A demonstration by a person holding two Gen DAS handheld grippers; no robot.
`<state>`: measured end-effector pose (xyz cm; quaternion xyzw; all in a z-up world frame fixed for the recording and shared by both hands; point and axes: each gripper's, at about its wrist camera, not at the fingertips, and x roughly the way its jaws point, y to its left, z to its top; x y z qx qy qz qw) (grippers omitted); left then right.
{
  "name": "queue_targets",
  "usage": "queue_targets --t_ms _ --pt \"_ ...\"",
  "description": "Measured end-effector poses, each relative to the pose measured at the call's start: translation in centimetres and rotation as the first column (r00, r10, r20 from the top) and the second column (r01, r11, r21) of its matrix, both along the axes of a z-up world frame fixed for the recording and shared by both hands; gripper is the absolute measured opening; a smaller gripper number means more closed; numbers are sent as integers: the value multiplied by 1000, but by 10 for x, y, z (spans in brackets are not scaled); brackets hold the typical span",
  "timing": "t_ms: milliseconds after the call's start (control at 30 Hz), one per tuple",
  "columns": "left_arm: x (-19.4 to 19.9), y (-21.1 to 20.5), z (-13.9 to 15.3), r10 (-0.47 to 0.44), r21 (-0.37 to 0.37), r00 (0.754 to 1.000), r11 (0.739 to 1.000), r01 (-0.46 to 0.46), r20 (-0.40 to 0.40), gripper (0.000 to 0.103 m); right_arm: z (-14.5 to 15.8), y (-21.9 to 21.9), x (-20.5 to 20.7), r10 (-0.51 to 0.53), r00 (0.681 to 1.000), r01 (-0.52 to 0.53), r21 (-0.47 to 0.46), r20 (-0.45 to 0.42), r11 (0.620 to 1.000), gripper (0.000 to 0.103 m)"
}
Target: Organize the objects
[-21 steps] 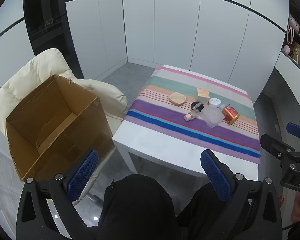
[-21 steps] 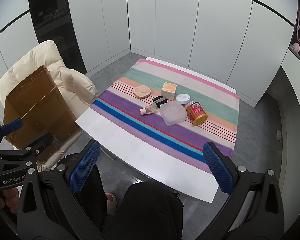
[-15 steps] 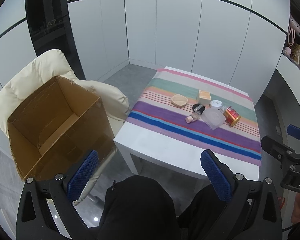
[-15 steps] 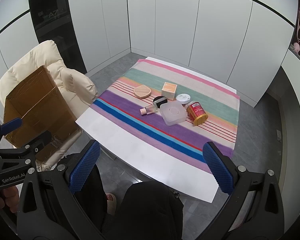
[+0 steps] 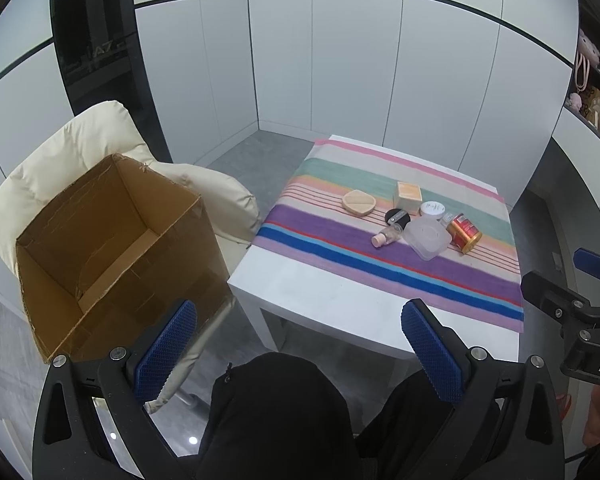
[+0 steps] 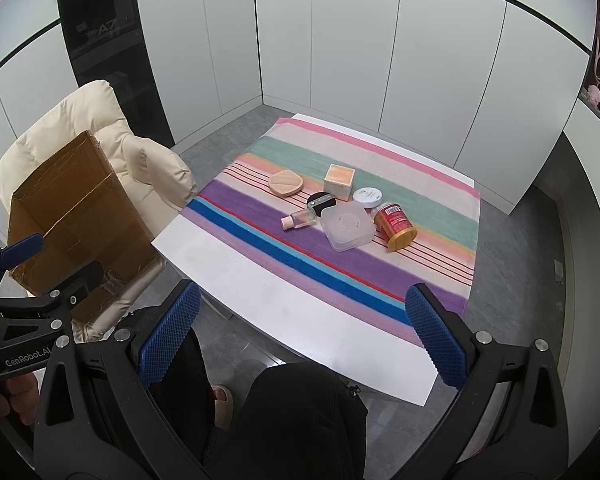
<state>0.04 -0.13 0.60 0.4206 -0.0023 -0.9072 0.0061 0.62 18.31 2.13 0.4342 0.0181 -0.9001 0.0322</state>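
Several small items lie together on a striped cloth [image 6: 420, 208] on a white table [image 6: 260, 292]: a peach powder puff [image 6: 286, 184], an orange box [image 6: 340, 177], a black compact [image 6: 321, 202], a white jar [image 6: 367, 197], a small clear bottle [image 6: 299, 219], a clear square container [image 6: 347, 226] and a red can on its side [image 6: 395, 226]. An open empty cardboard box [image 5: 112, 248] sits on a cream chair [image 5: 72, 148]. My left gripper [image 5: 300, 354] and right gripper [image 6: 300, 340] are both open and empty, held above my lap, short of the table.
White cabinet walls [image 6: 340, 60] surround the table. A dark glass panel [image 6: 100, 40] stands behind the chair. Shelves with small things [image 5: 596, 96] are at the far right. My dark-clothed knees [image 6: 300, 420] are below the grippers.
The left view has drifted slightly, so the box and table sit a little more to the right and lower. The right view is nearly unchanged. Both grippers stay open.
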Motion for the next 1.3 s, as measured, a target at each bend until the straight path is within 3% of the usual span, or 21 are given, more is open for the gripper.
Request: queue_targets --t_ms 1300 --pt "1 -2 -2 1 -4 1000 1000 -1 2 103 0 -3 -1 0 1000 0 -1 2 1000 103"
